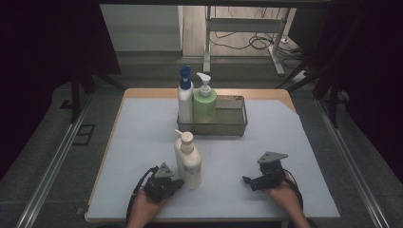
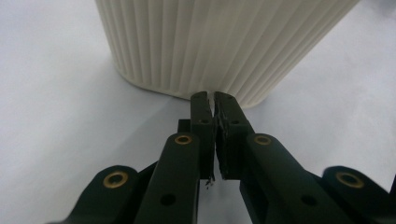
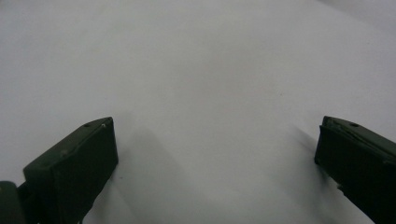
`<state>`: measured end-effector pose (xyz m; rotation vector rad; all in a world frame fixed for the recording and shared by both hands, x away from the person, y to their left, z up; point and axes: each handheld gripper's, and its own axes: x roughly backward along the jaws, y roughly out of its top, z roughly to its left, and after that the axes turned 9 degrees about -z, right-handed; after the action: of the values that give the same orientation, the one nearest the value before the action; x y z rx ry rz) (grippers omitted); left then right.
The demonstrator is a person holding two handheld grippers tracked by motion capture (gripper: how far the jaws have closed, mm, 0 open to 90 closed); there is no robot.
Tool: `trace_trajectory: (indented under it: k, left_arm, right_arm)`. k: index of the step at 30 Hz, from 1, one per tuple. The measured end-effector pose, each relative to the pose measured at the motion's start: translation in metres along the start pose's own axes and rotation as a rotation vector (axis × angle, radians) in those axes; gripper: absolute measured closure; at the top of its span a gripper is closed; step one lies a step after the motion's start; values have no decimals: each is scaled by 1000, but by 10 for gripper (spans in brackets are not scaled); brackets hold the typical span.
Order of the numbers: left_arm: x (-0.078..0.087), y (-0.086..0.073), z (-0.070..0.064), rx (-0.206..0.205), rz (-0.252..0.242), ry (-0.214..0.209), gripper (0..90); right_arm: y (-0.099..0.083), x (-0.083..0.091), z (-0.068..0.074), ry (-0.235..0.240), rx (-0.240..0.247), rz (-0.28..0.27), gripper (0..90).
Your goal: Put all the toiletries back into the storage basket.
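From above, a cream pump bottle [image 1: 188, 161] stands on the white tabletop [image 1: 285, 142] right beside the left claw [image 1: 177, 183], with the right claw [image 1: 248, 180] well apart, while the left claw's own view shows its jaws pressed together at the ribbed bottle, and the right claw's own view shows its jaws wide apart over bare tabletop.

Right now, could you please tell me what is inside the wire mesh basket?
The wire mesh basket holds two upright pump bottles at its left end: a white bottle with a blue pump and a green one. Their bases are veiled by mesh.
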<state>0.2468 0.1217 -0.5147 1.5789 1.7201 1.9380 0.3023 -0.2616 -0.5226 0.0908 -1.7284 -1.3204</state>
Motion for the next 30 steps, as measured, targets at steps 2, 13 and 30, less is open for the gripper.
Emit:
trace_trajectory:
  k: [2, 13, 30]
  left_arm:
    - [-2, 1, -2, -6, 0, -1, 858]
    - [-13, 8, -10, -21, 8, -15, 841]
    - [-6, 7, -10, -17, -18, -5, 671]
  right_arm:
    - [0, 0, 0, 0, 0, -2, 0]
    - [0, 0, 0, -1, 0, -3, 0]
    - [0, 0, 0, -3, 3, -1, 0]
